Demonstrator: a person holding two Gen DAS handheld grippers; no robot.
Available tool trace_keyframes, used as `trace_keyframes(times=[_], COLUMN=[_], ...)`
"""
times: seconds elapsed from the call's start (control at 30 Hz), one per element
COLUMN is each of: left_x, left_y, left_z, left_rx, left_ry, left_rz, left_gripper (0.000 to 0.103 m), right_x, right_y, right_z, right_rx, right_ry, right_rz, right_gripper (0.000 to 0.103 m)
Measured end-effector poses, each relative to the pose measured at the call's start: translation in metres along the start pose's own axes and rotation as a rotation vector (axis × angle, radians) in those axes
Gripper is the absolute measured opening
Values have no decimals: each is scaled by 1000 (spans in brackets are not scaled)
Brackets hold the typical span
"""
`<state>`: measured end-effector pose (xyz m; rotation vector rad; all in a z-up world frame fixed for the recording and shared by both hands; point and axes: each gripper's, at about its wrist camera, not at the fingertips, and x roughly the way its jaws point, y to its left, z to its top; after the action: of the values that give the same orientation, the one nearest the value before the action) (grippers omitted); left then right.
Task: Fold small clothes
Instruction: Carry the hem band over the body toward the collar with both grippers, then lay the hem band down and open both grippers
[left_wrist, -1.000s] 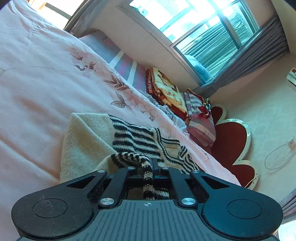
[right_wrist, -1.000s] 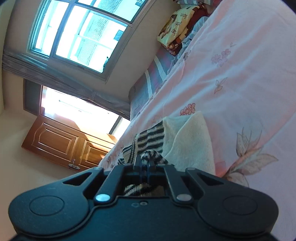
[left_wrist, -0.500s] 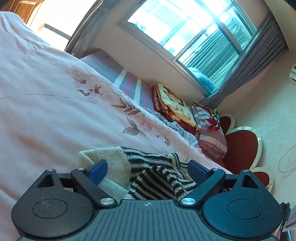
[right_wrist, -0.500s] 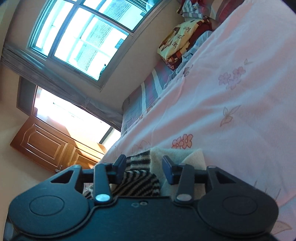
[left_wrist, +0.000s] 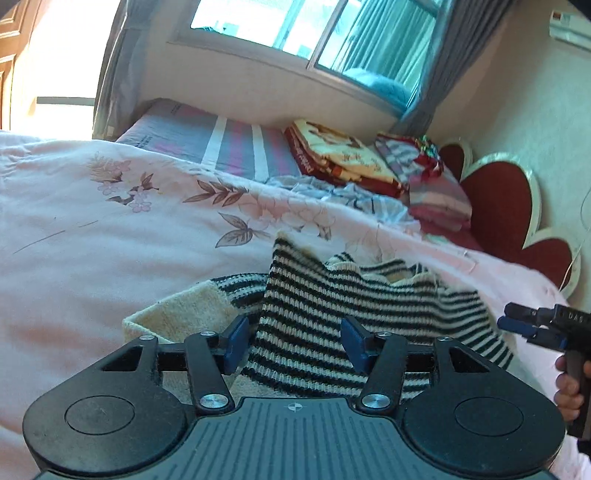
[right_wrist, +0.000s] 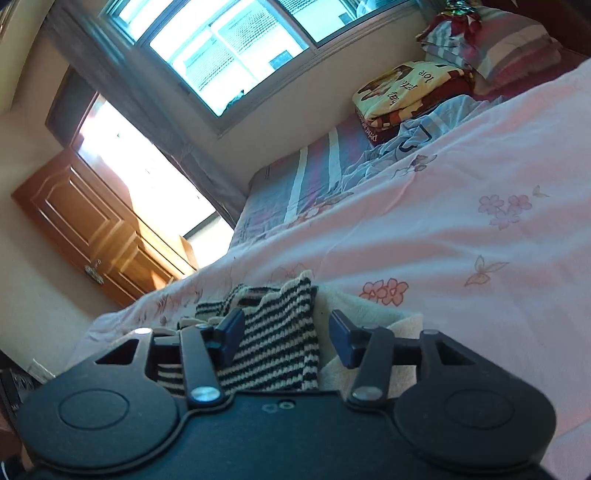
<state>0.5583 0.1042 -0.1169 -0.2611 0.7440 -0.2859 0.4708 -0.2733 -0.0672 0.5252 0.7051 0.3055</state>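
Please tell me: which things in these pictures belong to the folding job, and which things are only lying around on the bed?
Part of the job:
- striped knit garment, lying on the pink floral quilt
- left gripper, jaws open over it
- right gripper, jaws open over it

Only lying about:
- folded cartoon blanket
- plaid pillow
- striped sheet

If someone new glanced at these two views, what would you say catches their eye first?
Probably the black-and-cream striped knit sweater, lying rumpled at the near edge of the pink floral bedspread, right ahead of both grippers. Next, the left gripper and right gripper, jaws apart with the knit between them, unpinched. Beyond, the bright window glows above the bed's far side.
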Motion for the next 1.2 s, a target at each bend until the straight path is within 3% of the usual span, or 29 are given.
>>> trace_keyframes(times=[0.1, 0.17, 0.23, 0.27, 0.3, 0.37, 0.53, 0.6, 0.67, 0.8, 0.87, 0.9, 0.97, 1.0, 1.03, 1.07, 1.1, 1.2], left_x=[13, 15, 12, 10, 6, -5, -40, -34, -11, -9, -12, -14, -19, -23, -29, -38, -47, -56], left_y=[-6, -11, -24, -28, -29, -28, -31, -30, -29, -31, -29, -28, -24, -23, -28, -32, -36, -60], left_z=[0, -5, -12, -15, -17, -21, -31, -33, -34, -29, -29, -30, -30, -31, -31, -31, -30, -24], left_rx=[27, 51, 123, 157, 155, 143, 127, 131, 148, 158, 152, 146, 118, 106, 103, 112, 132, 167], left_ry=[46, 49, 28, 7, -15, -79, -298, -244, -103, -86, -94, -100, -117, -130, -172, -250, -292, -297], left_rz=[18, 41, 112, 144, 137, 135, 194, 225, 264, 282, 274, 264, 250, 259, 297, 332, 323, 186], left_gripper=[55, 53, 35, 28, 9, 7, 5, 5, 5, 7, 8, 10, 31, 73, 102, 103, 103, 102], right_x=[18, 22, 26, 28, 30, 27, 3, 9, 26, 27, 26, 25, 22, 19, 12, 3, -7, -10], right_y=[8, 14, 24, 29, 34, 40, 43, 39, 29, 28, 29, 29, 31, 34, 39, 43, 49, 72], right_z=[-3, -8, -12, -13, -14, -14, -11, -16, -20, -20, -20, -19, -20, -20, -22, -23, -24, -28], right_rx=[-59, -105, -172, -204, -242, -279, -309, -318, -302, -299, -299, -296, -318, -339, -360, -374, -388, -437], right_ry=[76, 86, 107, 112, 108, 81, -87, -81, 10, 13, 22, 29, 43, 45, 21, -20, -63, -54], right_rz=[-74, -94, -101, -112, -133, -152, -182, -236, -284, -293, -276, -266, -259, -266, -279, -274, -244, -160], right_gripper=[36, 36, 37, 32, 22, 9, 7, 7, 7, 6, 10, 14, 21, 24, 26, 30, 28, 27])
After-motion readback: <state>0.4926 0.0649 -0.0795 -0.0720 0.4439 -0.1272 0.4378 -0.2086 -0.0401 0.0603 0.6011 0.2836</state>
